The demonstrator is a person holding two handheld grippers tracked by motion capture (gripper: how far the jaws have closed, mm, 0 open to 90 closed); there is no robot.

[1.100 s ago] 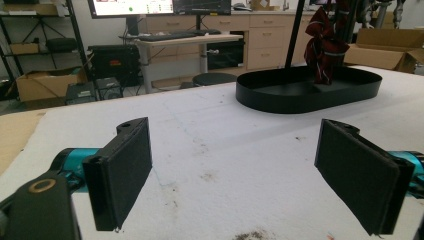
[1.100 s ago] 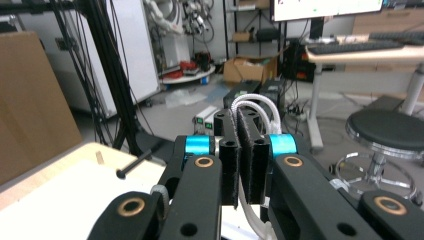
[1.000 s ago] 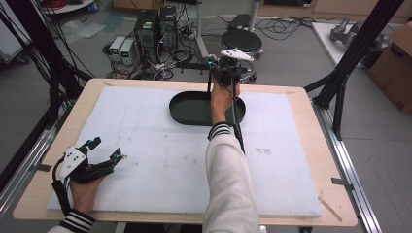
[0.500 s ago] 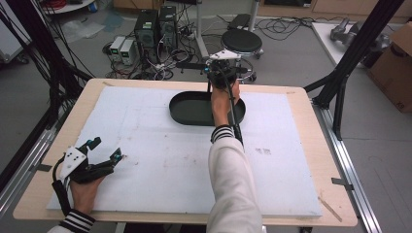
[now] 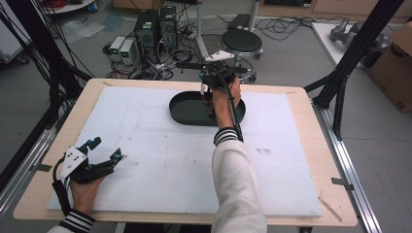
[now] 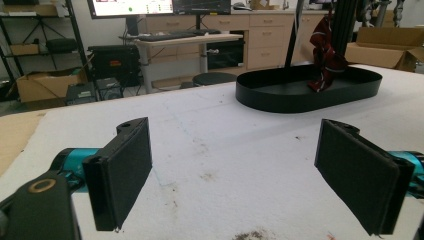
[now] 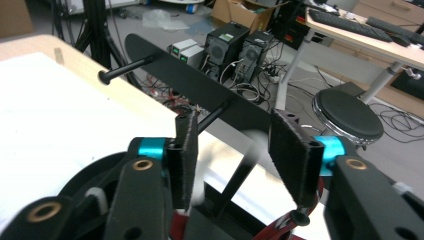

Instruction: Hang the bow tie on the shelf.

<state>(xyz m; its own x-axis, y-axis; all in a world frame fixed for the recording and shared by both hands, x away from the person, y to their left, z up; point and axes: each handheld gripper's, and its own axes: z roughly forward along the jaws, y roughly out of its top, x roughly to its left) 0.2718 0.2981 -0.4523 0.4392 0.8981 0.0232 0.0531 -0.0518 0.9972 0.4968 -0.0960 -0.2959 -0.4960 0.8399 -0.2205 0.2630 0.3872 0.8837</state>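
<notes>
Right tool (image 5: 206,97): upper centre, parted, just opened, red cloth (image 6: 326,55) released over black tray (image 5: 187,114).
Left tool (image 5: 104,150): lower left, held wide, nothing gripped.

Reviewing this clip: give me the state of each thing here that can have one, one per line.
Right gripper: over the tray, jaws just been opening, nothing pressed between the pads.
Left gripper: open, empty, resting low on the white mat.
Black oval tray: flat on the mat.
Red patterned cloth: crumpled, in the tray.
</notes>
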